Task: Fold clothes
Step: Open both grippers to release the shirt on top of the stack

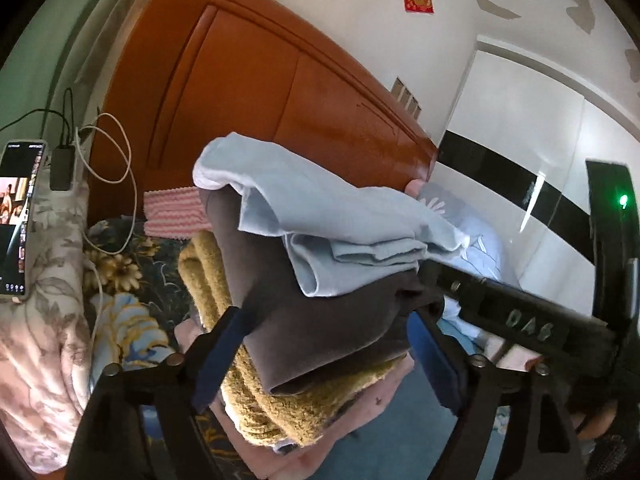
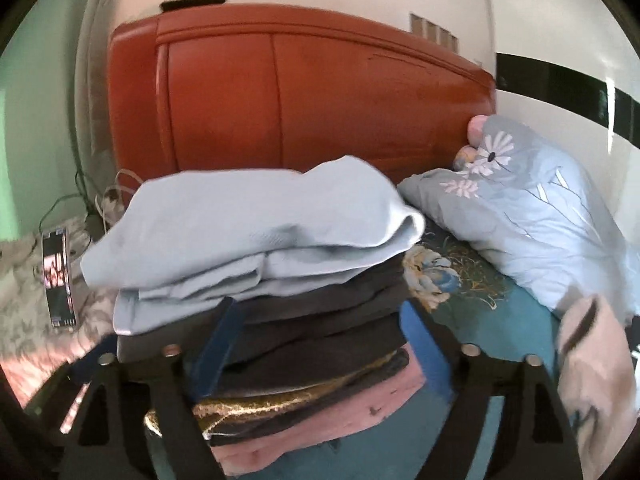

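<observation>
A stack of folded clothes sits on the bed. On top lies a light blue garment (image 1: 320, 220) (image 2: 256, 232), under it a dark brown one (image 1: 320, 332) (image 2: 320, 332), then a mustard knit (image 1: 256, 396) (image 2: 256, 404) and a pink piece (image 2: 360, 408). My left gripper (image 1: 320, 360) is open, its fingers on either side of the brown layer. My right gripper (image 2: 316, 344) is open too, its blue-padded fingers (image 2: 218, 344) astride the brown layers. The right gripper's black body (image 1: 520, 320) shows at the right of the left wrist view.
An orange headboard (image 2: 320, 96) stands behind the stack. A phone (image 1: 18, 216) with cables lies on a floral quilt at left. A blue flowered pillow (image 2: 520, 216) lies right of the stack, a pink cloth (image 2: 592, 368) nearer. A pink striped cloth (image 1: 172, 212) lies behind.
</observation>
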Demonstrator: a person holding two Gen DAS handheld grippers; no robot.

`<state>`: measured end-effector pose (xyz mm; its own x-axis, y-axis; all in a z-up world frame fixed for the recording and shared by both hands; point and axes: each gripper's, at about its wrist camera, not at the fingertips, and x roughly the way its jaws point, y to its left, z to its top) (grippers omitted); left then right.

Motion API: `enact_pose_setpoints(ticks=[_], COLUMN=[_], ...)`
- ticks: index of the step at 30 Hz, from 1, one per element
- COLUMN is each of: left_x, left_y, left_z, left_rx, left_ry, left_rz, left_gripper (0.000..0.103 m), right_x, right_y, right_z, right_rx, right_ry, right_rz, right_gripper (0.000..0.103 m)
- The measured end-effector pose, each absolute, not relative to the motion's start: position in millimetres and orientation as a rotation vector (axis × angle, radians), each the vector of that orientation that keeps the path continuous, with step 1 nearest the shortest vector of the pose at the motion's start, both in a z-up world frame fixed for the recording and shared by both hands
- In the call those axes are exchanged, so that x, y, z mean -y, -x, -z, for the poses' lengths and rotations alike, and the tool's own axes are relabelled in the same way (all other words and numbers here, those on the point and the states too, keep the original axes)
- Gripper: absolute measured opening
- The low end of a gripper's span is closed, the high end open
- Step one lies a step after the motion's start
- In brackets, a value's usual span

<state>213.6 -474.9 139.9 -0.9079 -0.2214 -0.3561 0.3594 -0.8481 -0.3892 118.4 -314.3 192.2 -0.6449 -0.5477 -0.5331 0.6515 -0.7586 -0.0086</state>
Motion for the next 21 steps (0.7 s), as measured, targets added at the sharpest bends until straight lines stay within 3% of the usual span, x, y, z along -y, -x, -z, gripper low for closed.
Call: enact_pose_setpoints(ticks=[12, 21], left_x=[470, 467], left_y=[-208, -210], left_z=[-136, -139], left_rx=[-0.676, -0.651], left_ry=[-0.471, -0.448], left_rz=[2.745, 2.727], left_gripper=[0.099, 0.103], right_x=[332, 327], right_y=[-148, -152], right_z=[-187, -187], right_rx=[-0.509, -0.472], right_ry=[-0.631, -0.636], right_rz=[2.386, 2.441], right_gripper=[0.09, 0.09])
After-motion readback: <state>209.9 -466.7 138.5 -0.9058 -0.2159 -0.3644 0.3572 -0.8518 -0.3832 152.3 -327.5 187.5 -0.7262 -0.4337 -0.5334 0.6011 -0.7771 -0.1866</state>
